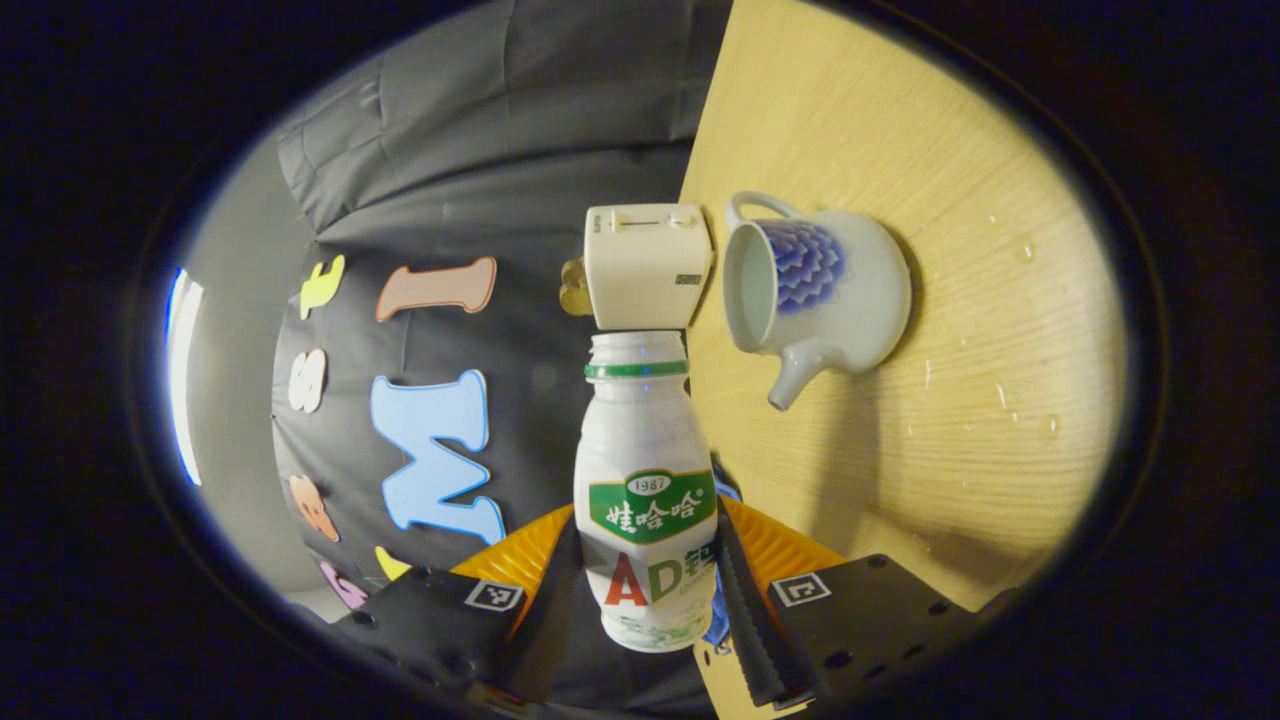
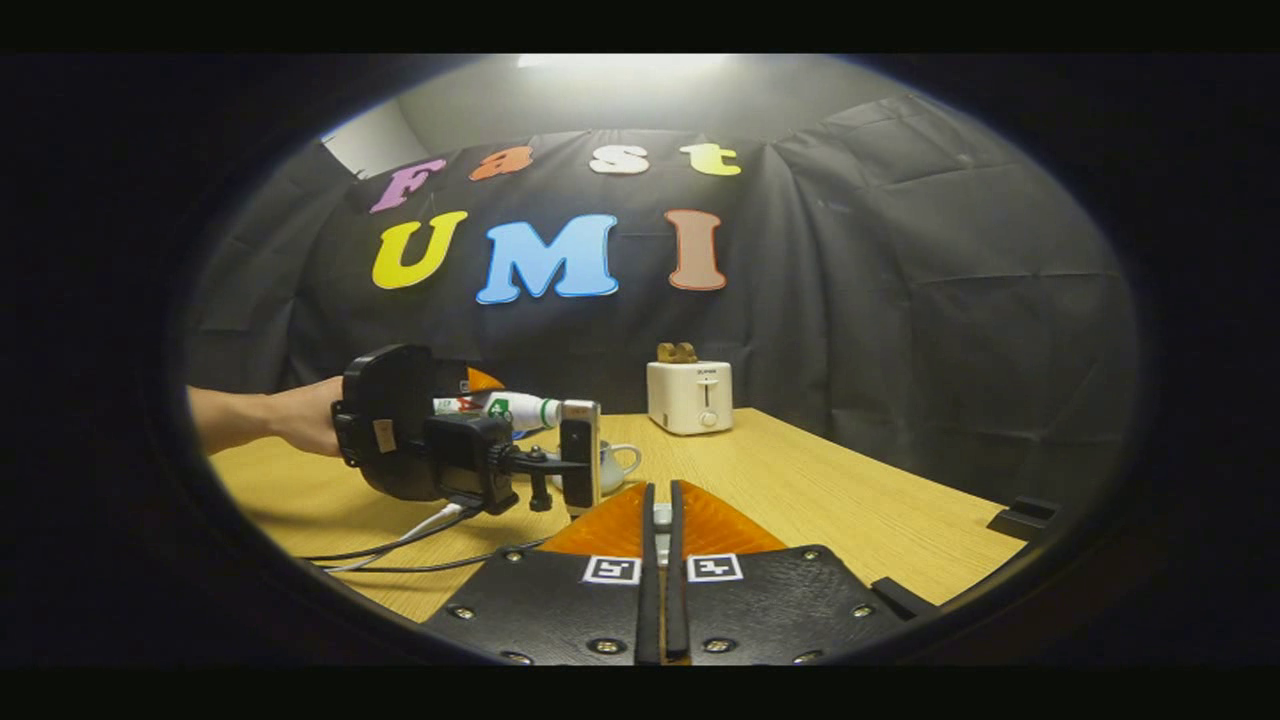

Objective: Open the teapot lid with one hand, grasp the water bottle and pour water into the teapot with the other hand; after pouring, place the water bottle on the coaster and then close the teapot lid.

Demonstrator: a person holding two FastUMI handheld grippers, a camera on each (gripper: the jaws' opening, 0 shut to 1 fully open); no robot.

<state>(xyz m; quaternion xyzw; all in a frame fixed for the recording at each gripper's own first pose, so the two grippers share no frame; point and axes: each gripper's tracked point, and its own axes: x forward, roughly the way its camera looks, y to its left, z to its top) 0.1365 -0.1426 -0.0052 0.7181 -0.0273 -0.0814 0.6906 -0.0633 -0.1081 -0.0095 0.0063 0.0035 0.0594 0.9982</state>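
Above the lidless teapot [image 1: 815,290], left gripper [image 1: 650,590] clamps tipped bottle [image 1: 648,480]; right gripper [image 2: 660,520] pinches something small, perhaps the lid; coaster and closing remain.

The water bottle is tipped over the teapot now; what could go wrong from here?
1. The water bottle mouth sits beside the teapot opening, not clearly over it; water may land on the table, where drops already lie.
2. The left gripper holds the bottle low on its body, so it might slip.

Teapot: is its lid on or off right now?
Off. In the left gripper view the teapot mouth gapes open, bare inside, with the bottle aimed toward it.
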